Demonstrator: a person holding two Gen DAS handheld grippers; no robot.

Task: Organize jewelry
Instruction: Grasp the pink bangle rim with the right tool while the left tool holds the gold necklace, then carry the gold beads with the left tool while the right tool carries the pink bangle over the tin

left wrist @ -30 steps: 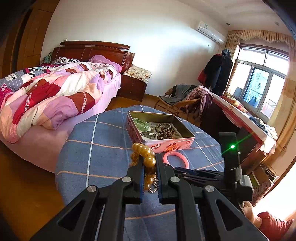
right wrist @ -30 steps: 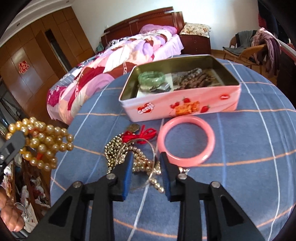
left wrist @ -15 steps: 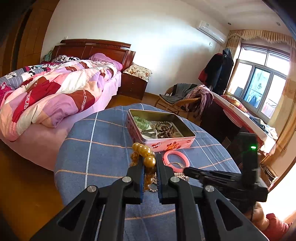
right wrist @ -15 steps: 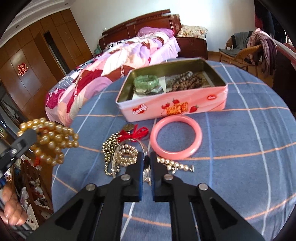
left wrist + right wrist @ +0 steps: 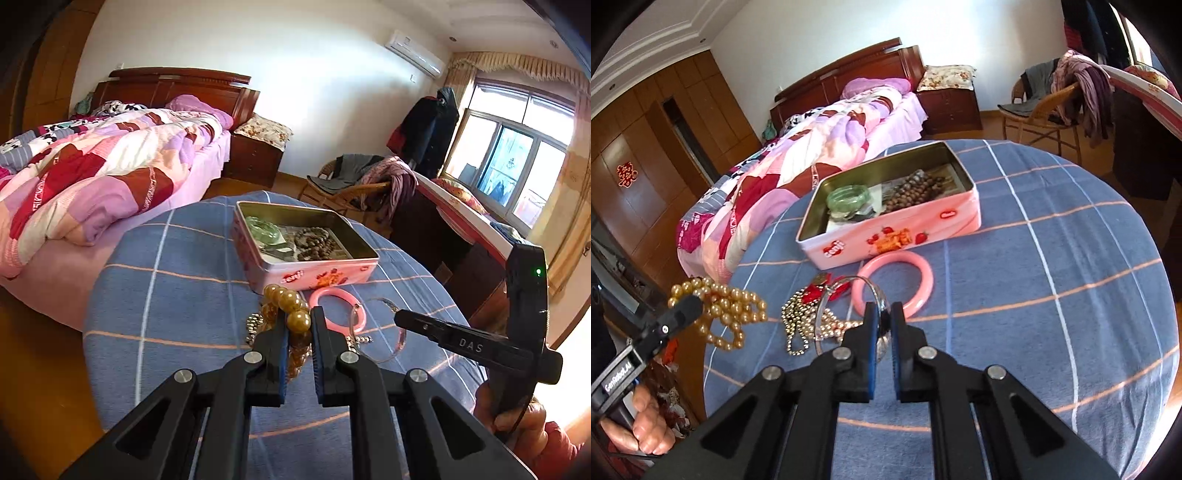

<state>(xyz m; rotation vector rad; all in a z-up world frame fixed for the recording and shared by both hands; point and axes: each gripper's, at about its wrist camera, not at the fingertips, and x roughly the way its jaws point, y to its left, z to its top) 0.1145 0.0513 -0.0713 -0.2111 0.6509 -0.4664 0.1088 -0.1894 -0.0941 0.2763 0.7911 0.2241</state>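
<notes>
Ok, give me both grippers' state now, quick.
Left gripper: closed on the gold bead strand, held above the table.
Right gripper: closed on the clear bangle, lifting it off the pile.

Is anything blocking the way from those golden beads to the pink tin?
Nothing visible does. The left gripper holds the golden beads above the cloth, and the pink tin just beyond is open-topped with no lid.

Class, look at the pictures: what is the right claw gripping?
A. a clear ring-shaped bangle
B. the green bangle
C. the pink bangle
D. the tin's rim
A: the right claw is shut on the clear bangle, while the pink bangle lies on the table.
</notes>
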